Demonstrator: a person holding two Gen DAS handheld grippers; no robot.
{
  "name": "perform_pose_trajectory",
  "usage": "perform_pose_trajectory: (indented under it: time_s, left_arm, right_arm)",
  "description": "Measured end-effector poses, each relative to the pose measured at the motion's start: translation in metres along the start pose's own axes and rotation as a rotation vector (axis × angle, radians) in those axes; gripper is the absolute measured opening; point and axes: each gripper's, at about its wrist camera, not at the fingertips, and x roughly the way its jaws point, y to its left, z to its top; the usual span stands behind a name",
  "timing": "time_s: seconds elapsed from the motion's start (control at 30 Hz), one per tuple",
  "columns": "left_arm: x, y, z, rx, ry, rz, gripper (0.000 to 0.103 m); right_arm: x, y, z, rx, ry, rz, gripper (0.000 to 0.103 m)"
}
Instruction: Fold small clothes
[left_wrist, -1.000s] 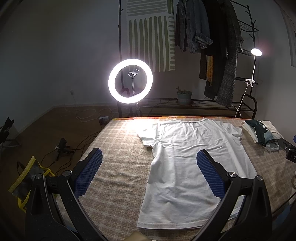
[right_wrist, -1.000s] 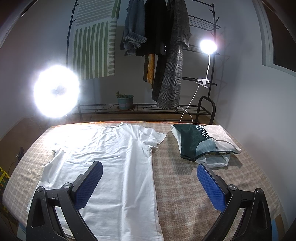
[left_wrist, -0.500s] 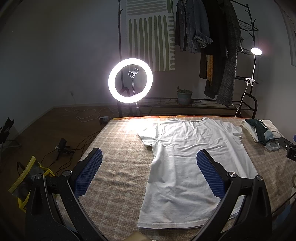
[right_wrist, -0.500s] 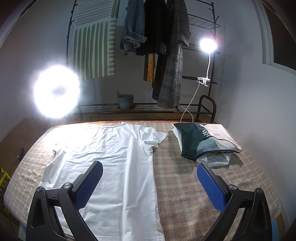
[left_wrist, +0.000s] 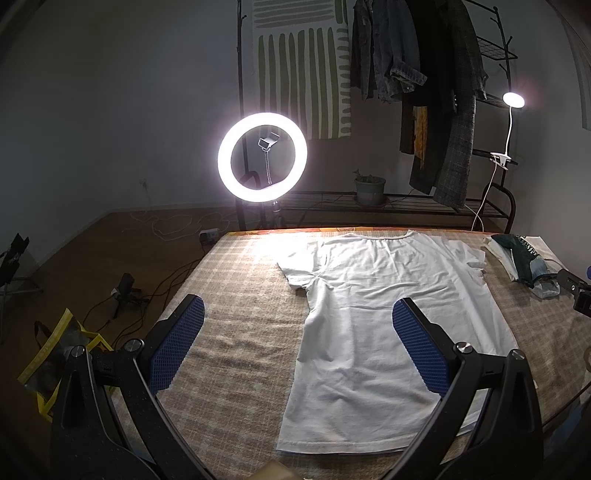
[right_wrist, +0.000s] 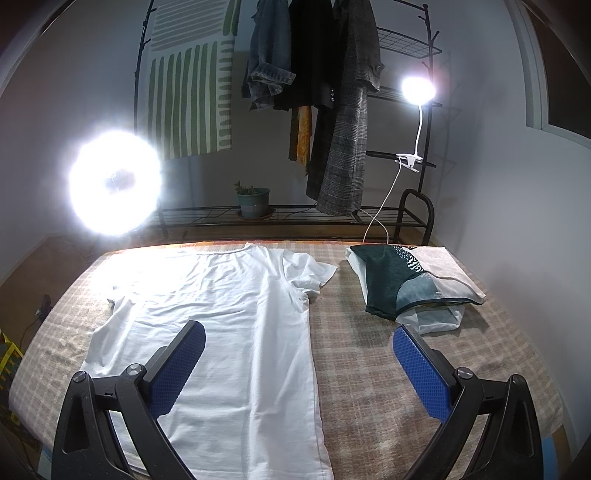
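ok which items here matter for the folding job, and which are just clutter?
Job:
- white short-sleeved cotton t-shirt, spread flat
- checked beige table cover
- left gripper, open
- right gripper, open
- dark green and white folded clothes pile

Clutter:
- round white ring light
- white clip-on lamp
- green potted plant
- black clothes rack with hanging coats

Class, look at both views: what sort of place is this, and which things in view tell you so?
Probably a room at home set up for filming: a clothes rack hung with coats, a lit ring light on a stand, and a white T-shirt spread flat on a checked cloth-covered surface.
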Motion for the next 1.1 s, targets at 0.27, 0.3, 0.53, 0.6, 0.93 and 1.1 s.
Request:
perform_pose_trajectory:
  time_s: [0.27,0.3,0.53,0.6,0.93,1.1]
  left_arm:
    - [0.002,0.01,-0.01,-0.004,0.002,0.008,0.103]
    - [0.002,0.011,-0.011,-0.005,0.003,0.01,0.103]
    - [0.005,0.017,-0.01,-0.019,0.019,0.018,0.103]
    - [0.008,0.026,-0.017,-0.044,0.02,0.0,0.103]
    - [0.036,0.076,-0.073,-0.288,0.204,-0.05,0.091]
    - [0.055,0.085,-0.113,-0.413,0.338,-0.075,0.074]
  right_arm:
    - [0.002,0.002,0.0,-0.002,0.002,0.001,0.103]
    - [0.002,0.005,0.0,-0.004,0.003,0.0,0.103]
    - [0.009,0.018,0.005,-0.019,0.009,0.015,0.103]
    - [0.014,0.02,0.009,-0.026,0.014,0.03,0.103]
    - [0.058,0.073,0.056,-0.03,0.112,0.292,0.103]
    - [0.093,0.12,0.085,-0.092,0.183,0.382,0.095]
